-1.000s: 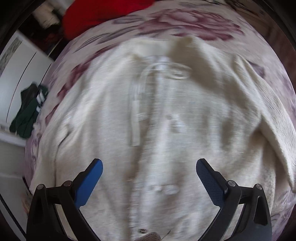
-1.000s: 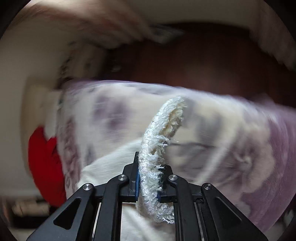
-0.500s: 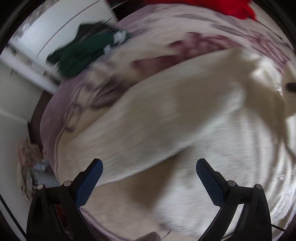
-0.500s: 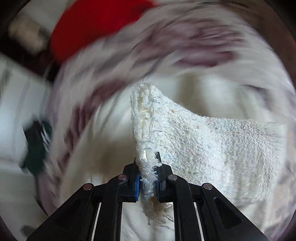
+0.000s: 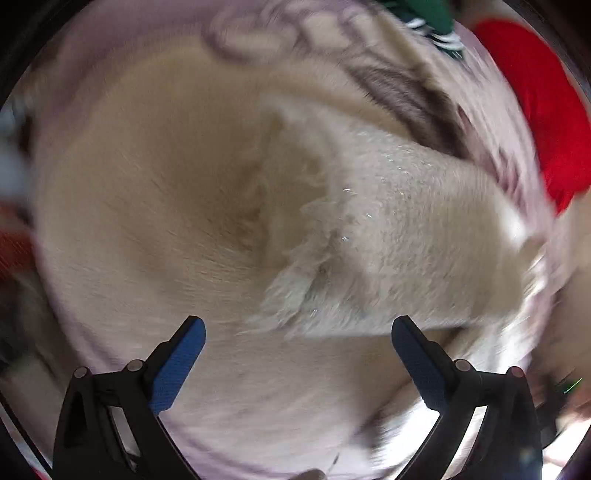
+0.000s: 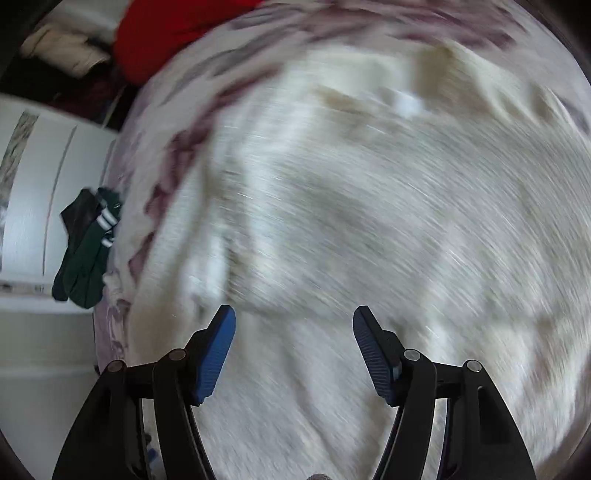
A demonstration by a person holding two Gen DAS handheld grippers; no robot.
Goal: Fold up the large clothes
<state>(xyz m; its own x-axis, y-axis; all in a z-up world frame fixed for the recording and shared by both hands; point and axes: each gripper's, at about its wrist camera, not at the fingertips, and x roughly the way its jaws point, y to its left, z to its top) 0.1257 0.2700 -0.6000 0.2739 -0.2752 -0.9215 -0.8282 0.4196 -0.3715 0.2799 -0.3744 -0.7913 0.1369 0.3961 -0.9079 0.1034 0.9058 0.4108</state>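
A large cream fuzzy sweater (image 6: 351, 206) lies spread on a floral bedspread (image 6: 207, 74). In the left wrist view one sleeve (image 5: 399, 221) lies folded across the sweater's body (image 5: 155, 192), its frayed cuff near the middle. My left gripper (image 5: 297, 332) is open and empty just above the sweater, close to the cuff. My right gripper (image 6: 294, 325) is open and empty over the sweater's body. Both views are motion-blurred.
A red garment (image 6: 170, 33) lies at the far edge of the bed, and also shows in the left wrist view (image 5: 546, 110). A dark green garment (image 6: 88, 251) hangs off the bed's left side beside a white cabinet (image 6: 33, 184).
My right gripper was shut on the sweater's cuff and carried it across; it has now opened and let go. The left gripper stayed open and swung round over the sweater.
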